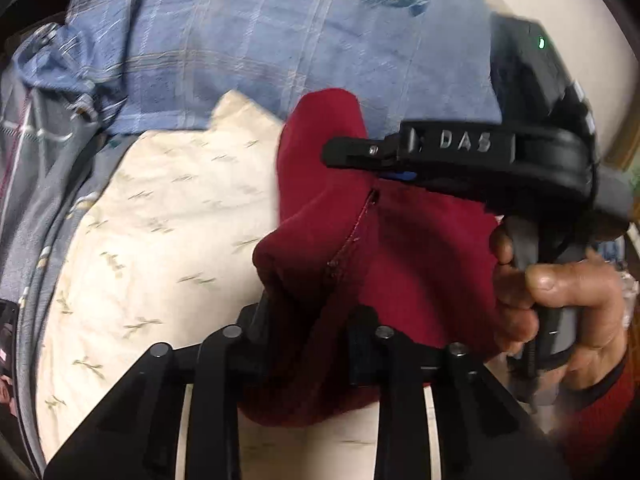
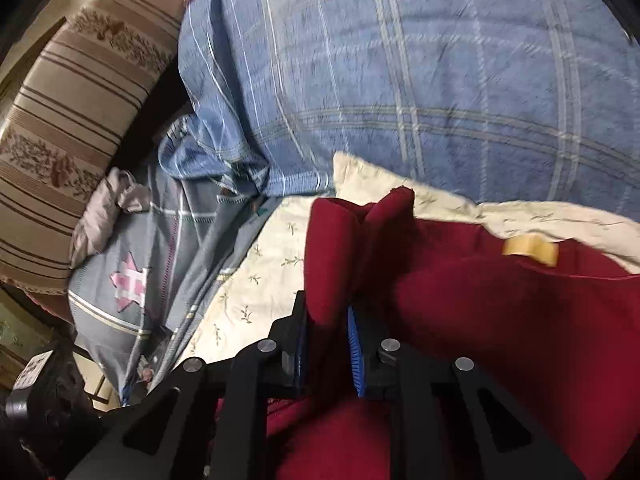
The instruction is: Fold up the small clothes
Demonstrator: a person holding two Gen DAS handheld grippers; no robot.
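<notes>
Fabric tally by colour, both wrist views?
Dark red fleece garment: 1
Blue plaid cloth: 1
Cream leaf-print sheet: 1
Grey star-patch fabric: 1
Beige striped cushion: 1
Total: 5

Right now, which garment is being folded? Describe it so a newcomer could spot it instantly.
Start at the big blue plaid quilt; below it lies a cream sheet with small sprigs. On that sheet is the dark red garment, pinched by both the left gripper and the right gripper. It alone is plain red, with a tan label.

Left tool (image 1: 316,320) fingertips buried in red garment (image 1: 400,248) (blue plaid bedding (image 1: 248,40) motion-blurred).
</notes>
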